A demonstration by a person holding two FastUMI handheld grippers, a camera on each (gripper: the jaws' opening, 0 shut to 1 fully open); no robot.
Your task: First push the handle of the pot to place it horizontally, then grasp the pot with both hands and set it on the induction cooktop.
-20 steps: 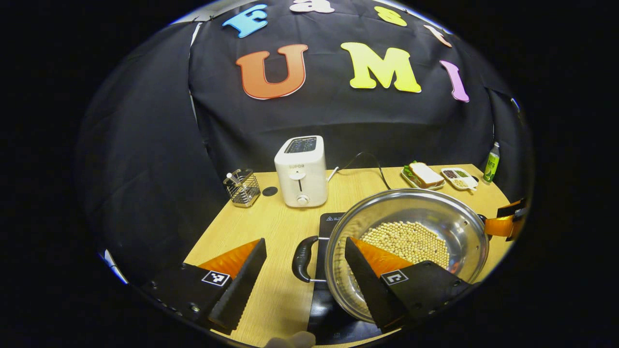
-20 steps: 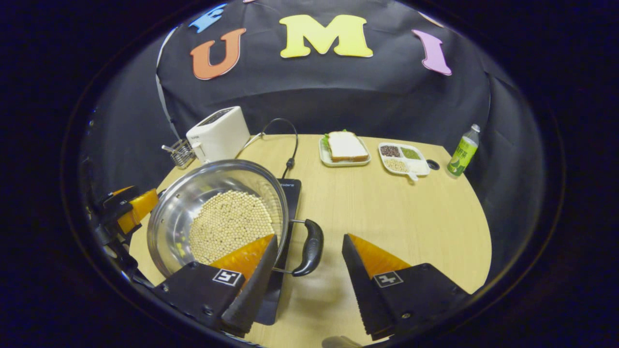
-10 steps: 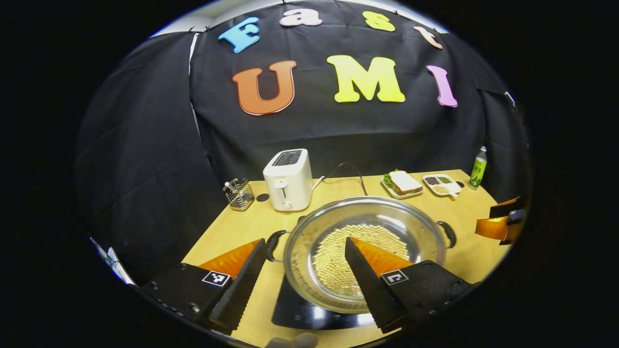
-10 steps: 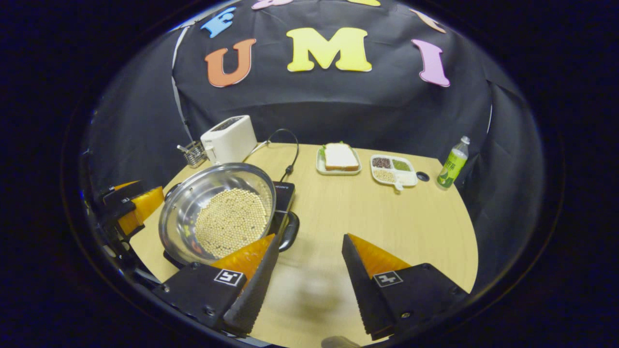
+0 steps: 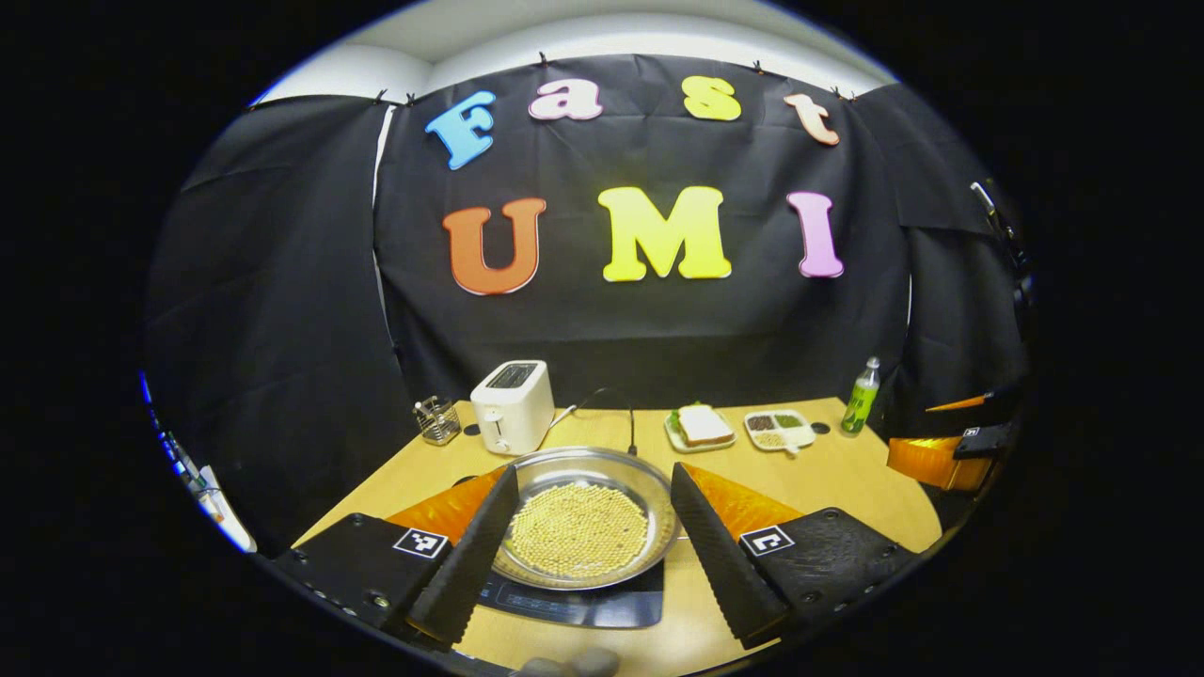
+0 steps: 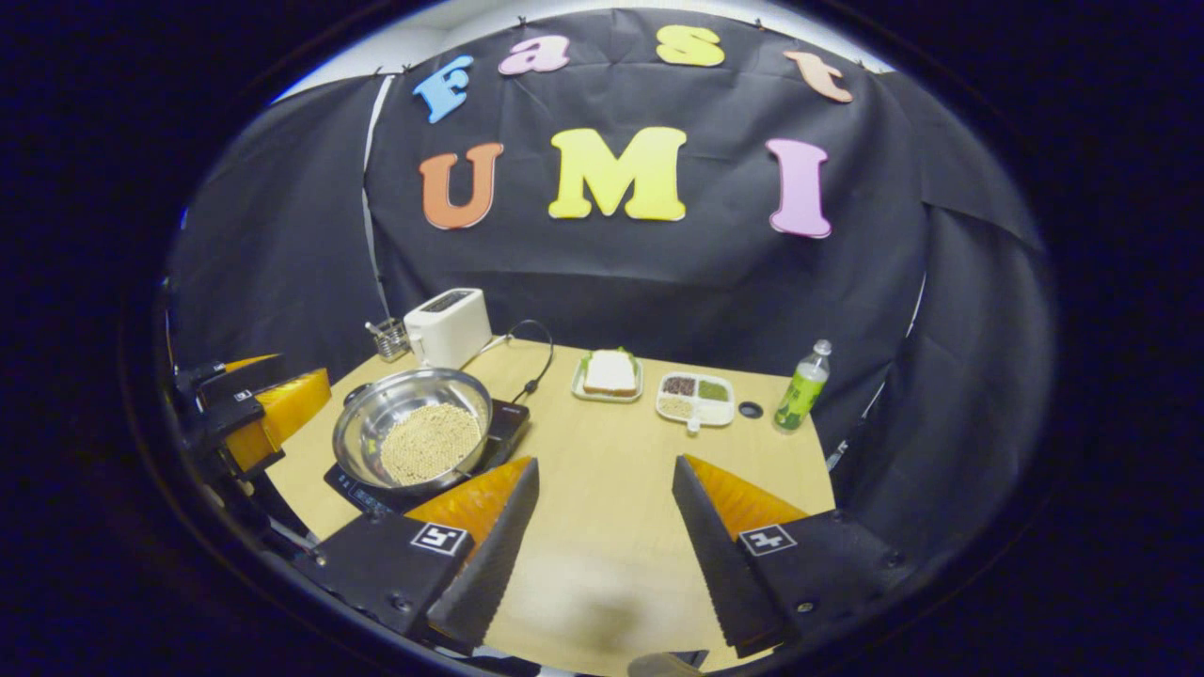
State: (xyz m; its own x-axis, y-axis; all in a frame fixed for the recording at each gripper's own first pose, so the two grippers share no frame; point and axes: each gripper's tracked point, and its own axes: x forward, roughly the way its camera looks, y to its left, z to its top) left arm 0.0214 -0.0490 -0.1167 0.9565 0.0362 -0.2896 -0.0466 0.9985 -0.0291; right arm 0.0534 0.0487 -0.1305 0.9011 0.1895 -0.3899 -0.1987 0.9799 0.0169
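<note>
A stainless steel pot (image 5: pixel 583 517) holding pale soybeans (image 5: pixel 576 529) sits on a black induction cooktop (image 5: pixel 602 606) on a wooden table (image 6: pixel 658 470). The left gripper (image 5: pixel 583 545) hangs above the table's near edge with its fingers spread apart, holding nothing. The right gripper (image 6: pixel 602 536) is likewise spread apart and empty, over bare wood to the right of the pot. Behind stand a white toaster (image 5: pixel 513 404), a sandwich plate (image 6: pixel 609 374), a divided dish (image 6: pixel 698 398) and a green bottle (image 6: pixel 802 387).
</note>
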